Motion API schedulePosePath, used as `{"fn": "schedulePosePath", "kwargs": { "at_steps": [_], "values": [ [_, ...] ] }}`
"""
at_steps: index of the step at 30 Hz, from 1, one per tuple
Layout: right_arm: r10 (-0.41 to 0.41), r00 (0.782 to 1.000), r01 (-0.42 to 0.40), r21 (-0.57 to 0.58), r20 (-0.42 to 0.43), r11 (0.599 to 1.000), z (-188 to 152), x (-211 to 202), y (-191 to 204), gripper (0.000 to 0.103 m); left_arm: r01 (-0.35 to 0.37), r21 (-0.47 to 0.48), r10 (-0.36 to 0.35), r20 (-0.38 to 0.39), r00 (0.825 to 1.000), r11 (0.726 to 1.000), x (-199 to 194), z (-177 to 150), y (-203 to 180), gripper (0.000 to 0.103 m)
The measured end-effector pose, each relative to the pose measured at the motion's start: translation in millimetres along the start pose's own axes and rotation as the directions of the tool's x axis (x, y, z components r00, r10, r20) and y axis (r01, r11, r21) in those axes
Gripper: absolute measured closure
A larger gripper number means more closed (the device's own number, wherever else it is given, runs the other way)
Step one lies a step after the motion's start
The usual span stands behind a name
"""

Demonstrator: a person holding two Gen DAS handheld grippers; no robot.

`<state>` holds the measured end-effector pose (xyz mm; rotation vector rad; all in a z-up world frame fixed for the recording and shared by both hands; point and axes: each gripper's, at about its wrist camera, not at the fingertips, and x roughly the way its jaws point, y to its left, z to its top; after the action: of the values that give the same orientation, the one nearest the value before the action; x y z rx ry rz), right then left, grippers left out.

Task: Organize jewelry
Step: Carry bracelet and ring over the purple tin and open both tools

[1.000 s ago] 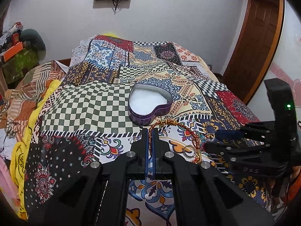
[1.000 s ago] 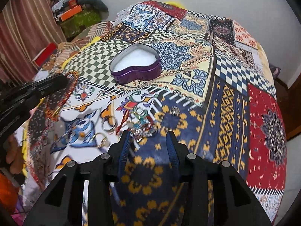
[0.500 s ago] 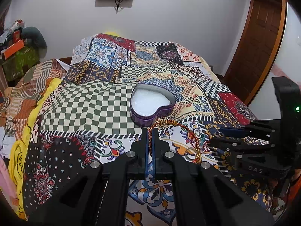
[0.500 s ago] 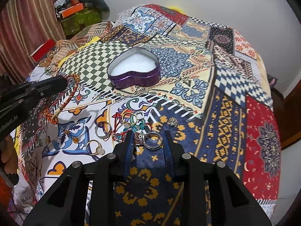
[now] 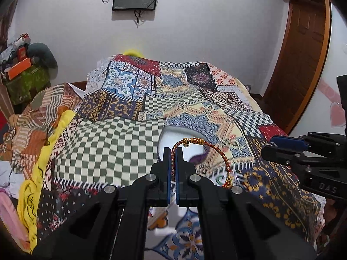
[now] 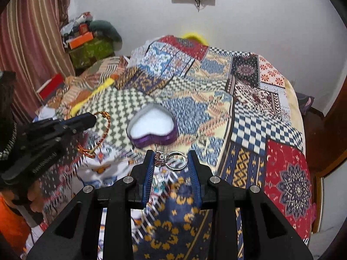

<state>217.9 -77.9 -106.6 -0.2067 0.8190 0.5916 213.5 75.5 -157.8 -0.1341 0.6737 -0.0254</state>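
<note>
My left gripper [image 5: 173,151] is shut on a red and gold braided bracelet [image 5: 213,150], held above the bed just short of the purple heart-shaped box [image 5: 198,157]. The bracelet [image 6: 103,130] also hangs from the left gripper in the right wrist view. My right gripper [image 6: 171,155] is shut on a silver ring with a stone cluster [image 6: 171,160], lifted off the bedspread. The heart-shaped box [image 6: 153,127] has a white lining and lies just ahead of the ring.
A patchwork bedspread [image 6: 249,117] covers the bed. More small jewelry [image 6: 158,179] lies blurred on it under the right gripper. Piled cloth and boxes [image 5: 19,69] stand at the left. A wooden door [image 5: 299,49] is at the right.
The right gripper closed on the silver ring and lifted it off the bedspread. The left gripper rose and moved forward with the bracelet toward the heart-shaped box.
</note>
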Motion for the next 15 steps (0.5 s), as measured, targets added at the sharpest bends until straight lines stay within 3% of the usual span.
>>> {"fn": "schedulePosePath", "kwargs": {
  "at_steps": [7, 15],
  "values": [
    [0.023, 0.999, -0.023, 0.006, 0.034, 1.000, 21, 6, 3, 0.075, -0.025, 0.008, 0.025, 0.006, 1.000, 1.000, 19, 16, 9, 0.102],
    [0.039, 0.999, -0.039, -0.002, 0.017, 0.999, 41, 35, 10, 0.075, -0.016, 0.015, 0.017, -0.063, 0.998, 1.000, 57, 21, 19, 0.102]
  ]
}}
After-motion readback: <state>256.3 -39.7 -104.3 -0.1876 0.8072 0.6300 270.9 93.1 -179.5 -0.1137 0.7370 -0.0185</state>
